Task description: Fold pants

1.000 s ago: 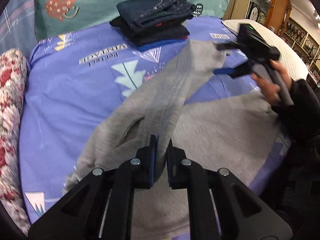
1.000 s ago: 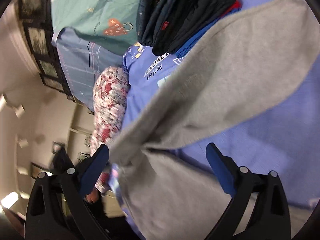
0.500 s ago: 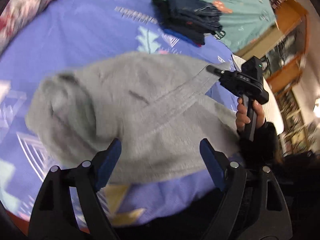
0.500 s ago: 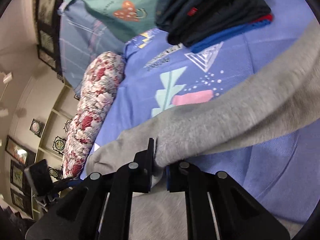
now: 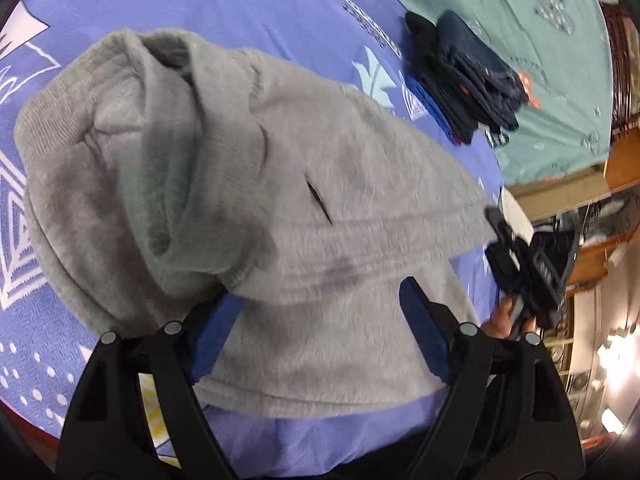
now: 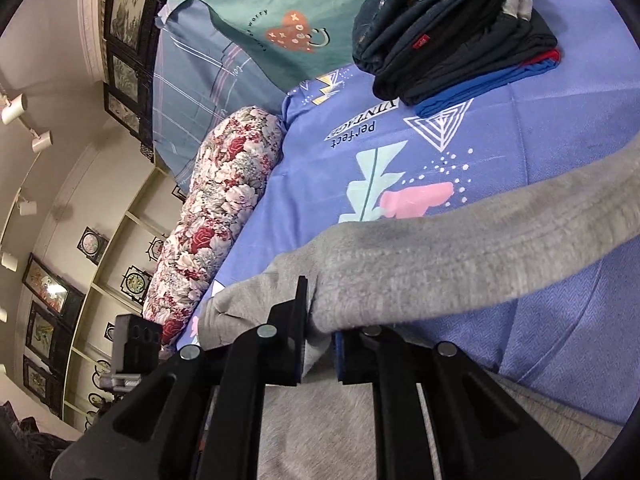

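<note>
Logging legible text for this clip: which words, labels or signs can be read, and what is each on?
"Perfect": upside down on the purple bedsheet.
"VINTAGE": the boxed line beside it, partly blurred.
"worry": on the green pillow; smaller letters beside it unreadable.
Red tag on the stacked dark pants: too small to read.
Left wrist view: sheet print blurred.

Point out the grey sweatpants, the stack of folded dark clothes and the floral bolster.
grey sweatpants (image 5: 320,184): left wrist view, on the fabric beside the pocket slit.
stack of folded dark clothes (image 6: 452,36): right wrist view, on the top jeans.
floral bolster (image 6: 216,216): right wrist view, on its middle.
</note>
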